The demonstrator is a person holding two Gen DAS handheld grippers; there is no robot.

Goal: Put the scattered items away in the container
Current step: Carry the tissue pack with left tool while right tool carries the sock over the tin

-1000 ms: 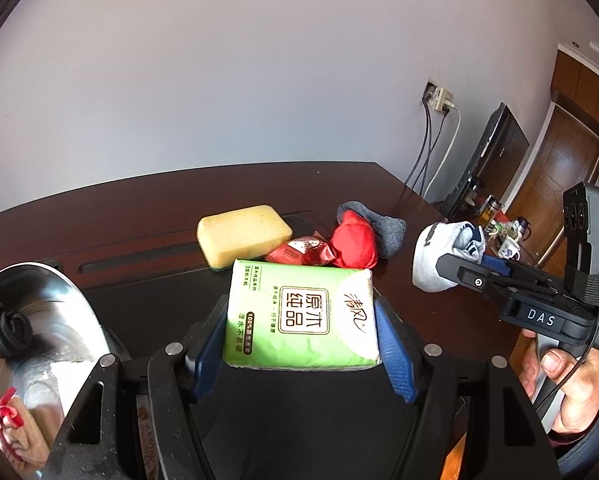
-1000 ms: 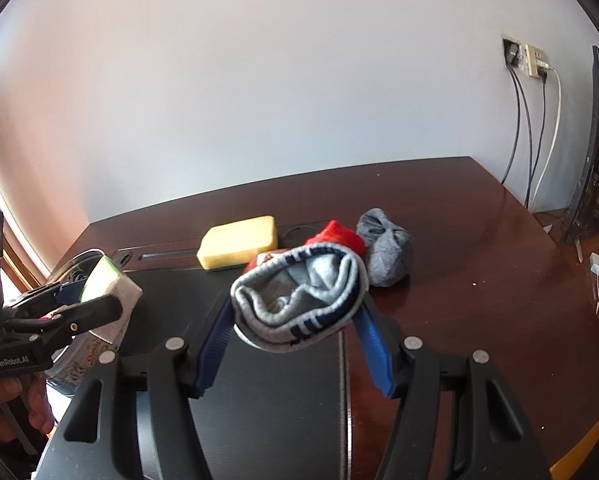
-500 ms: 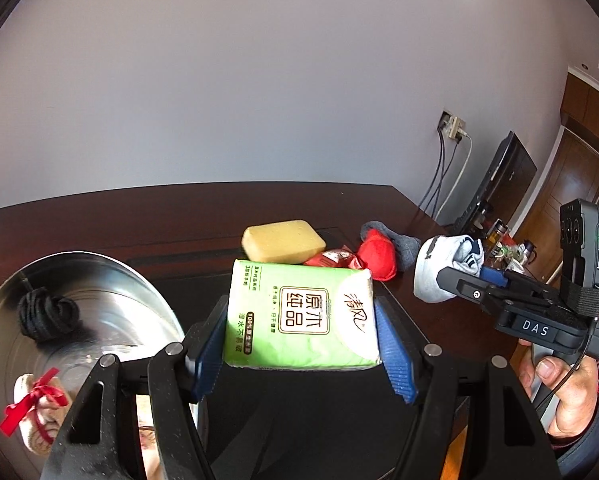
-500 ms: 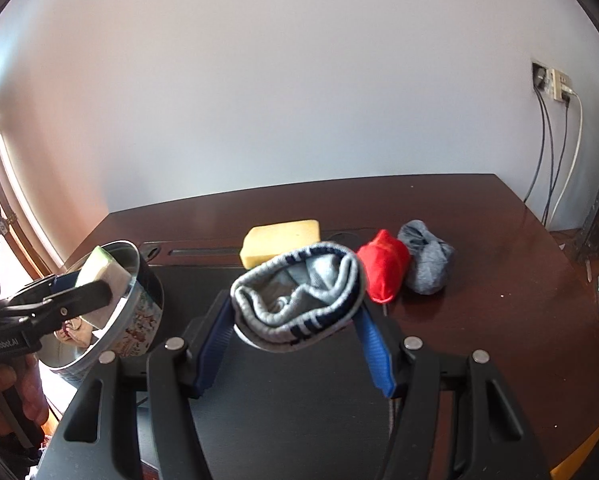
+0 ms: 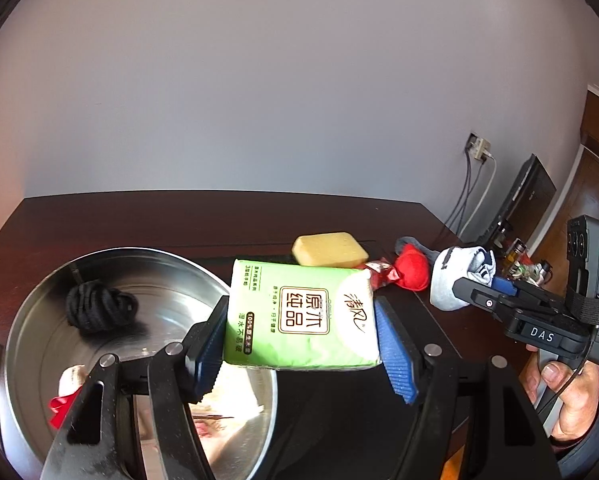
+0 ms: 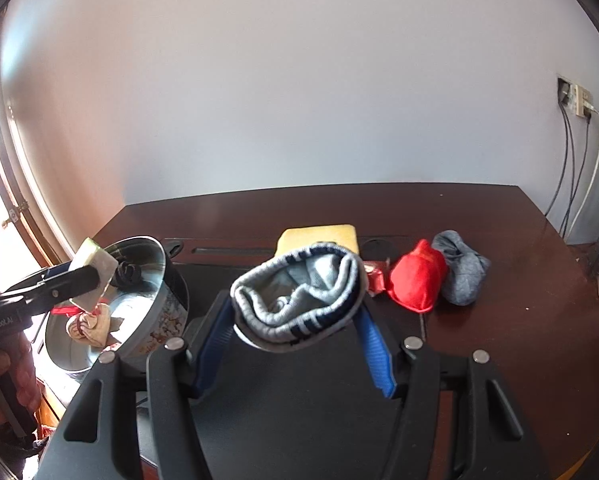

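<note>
We see bright daylight flooding in at nine o'clock of the right view, glare on the steel pot [image 5: 39, 320], sharp centres, dark bowed fisheye corners.

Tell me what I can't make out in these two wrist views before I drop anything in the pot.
- Pot floor, left wrist view: the left gripper and its tissue pack cover the near part.
- Red-wrapped snack, right wrist view: mostly behind the striped sock; label unreadable.
- Yellow sponge, right wrist view: front edge hidden by that sock.
</note>
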